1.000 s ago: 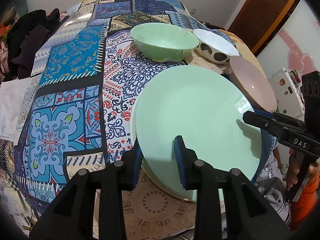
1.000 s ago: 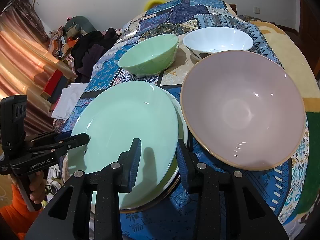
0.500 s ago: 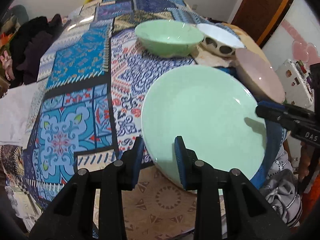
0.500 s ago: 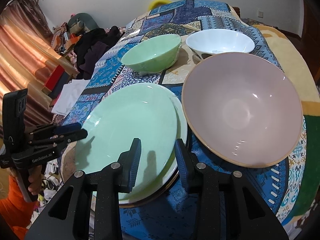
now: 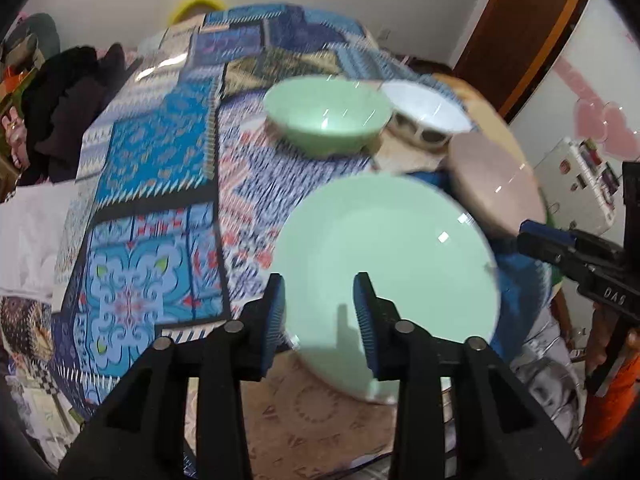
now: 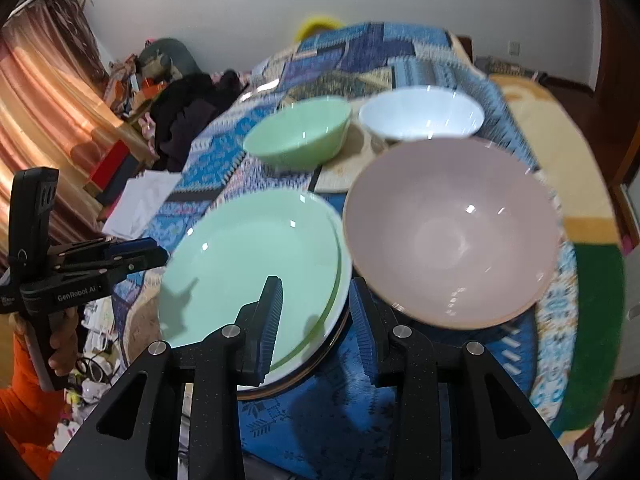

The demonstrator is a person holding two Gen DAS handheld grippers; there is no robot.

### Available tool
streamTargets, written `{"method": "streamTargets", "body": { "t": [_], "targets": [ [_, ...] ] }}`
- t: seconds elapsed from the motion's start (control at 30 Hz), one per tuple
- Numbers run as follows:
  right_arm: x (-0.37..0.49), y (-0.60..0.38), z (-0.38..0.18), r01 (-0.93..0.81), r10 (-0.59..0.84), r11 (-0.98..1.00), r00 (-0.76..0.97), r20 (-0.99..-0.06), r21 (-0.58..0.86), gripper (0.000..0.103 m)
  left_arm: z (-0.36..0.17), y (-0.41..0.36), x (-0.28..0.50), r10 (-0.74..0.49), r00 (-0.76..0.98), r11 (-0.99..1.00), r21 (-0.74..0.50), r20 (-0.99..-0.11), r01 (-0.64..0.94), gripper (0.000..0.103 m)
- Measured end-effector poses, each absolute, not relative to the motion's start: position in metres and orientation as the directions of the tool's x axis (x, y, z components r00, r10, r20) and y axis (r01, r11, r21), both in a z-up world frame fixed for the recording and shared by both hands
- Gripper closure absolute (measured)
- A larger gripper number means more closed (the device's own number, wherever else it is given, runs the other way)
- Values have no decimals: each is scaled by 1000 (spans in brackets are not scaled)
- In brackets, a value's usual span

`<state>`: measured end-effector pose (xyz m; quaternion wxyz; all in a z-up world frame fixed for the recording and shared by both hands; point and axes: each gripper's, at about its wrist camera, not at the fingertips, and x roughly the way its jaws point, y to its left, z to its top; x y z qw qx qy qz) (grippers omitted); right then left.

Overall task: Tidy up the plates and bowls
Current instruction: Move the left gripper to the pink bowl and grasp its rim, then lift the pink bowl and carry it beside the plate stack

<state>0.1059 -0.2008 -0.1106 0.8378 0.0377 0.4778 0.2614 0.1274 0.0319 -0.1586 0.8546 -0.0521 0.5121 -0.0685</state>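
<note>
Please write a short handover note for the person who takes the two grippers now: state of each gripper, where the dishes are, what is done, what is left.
Left gripper: jaws opening, holding nothing, above the near edge of the green plate.
Right gripper: open, empty, above the plate stack's right edge.
Dishes: the green plate lies on top of a white plate, with another dark rim under them. Pink bowl sits beside the stack; green bowl and white bowl stand farther back.
Done: plates stacked.
Left: the three bowls are apart, not yet nested.

We see a glossy, smooth green plate [image 6: 256,264], green bowl [image 6: 300,132], white bowl [image 6: 420,114] and pink bowl [image 6: 452,232], all glazed with bright highlights, resting on a matt patterned cloth [image 5: 152,168], beneath matt black plastic fingers [image 6: 224,360] with ribbed blue pads [image 6: 270,320].
</note>
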Motion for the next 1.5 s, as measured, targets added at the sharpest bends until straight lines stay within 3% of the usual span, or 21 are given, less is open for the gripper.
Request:
{"method": "streamTargets", "body": {
  "t": [0.17, 0.23, 0.33, 0.43, 0.67, 0.97, 1.07, 1.17, 1.23, 1.3, 1.4, 1.5],
  "targets": [
    [111, -221, -92, -374, 446, 884, 489, -750, 281, 68, -127, 6, 143, -177, 550, 984, -142, -816, 105, 44],
    [114, -230, -88, -354, 427, 896, 515, -744, 268, 62, -120, -7, 152, -178, 574, 984, -132, -799, 122, 35],
    [119, -247, -88, -305, 377, 922, 556, -741, 240, 52, -115, -29, 167, -196, 583, 979, -126, -788, 159, 31],
    [127, -265, -93, -251, 345, 937, 569, -747, 242, 49, -120, -54, 185, -221, 565, 971, -126, -795, 203, 24],
    [140, -293, -118, -151, 263, 965, 556, -788, 215, 48, -154, -96, 222, -243, 479, 959, -133, -843, 251, 23],
    [155, -300, -151, -130, 321, 946, 482, -815, 296, 48, -205, -119, 256, -240, 361, 956, -156, -901, 247, 23],
    [156, -299, -156, -130, 344, 938, 473, -811, 322, 48, -214, -121, 262, -244, 347, 955, -162, -905, 250, 32],
    [157, -298, -160, -130, 367, 928, 465, -806, 349, 64, -219, -122, 265, -257, 332, 951, -177, -908, 252, 48],
    [156, -297, -162, -128, 372, 926, 461, -805, 355, 73, -223, -123, 267, -268, 315, 947, -189, -911, 260, 64],
    [155, -297, -163, -122, 373, 925, 467, -802, 359, 81, -227, -125, 267, -283, 297, 940, -203, -912, 273, 73],
    [154, -300, -162, -104, 384, 918, 478, -790, 384, 84, -226, -130, 263, -305, 299, 929, -212, -904, 304, 85],
    [153, -298, -160, -104, 370, 924, 481, -795, 367, 84, -226, -133, 262, -292, 309, 932, -198, -905, 303, 85]
  ]
}}
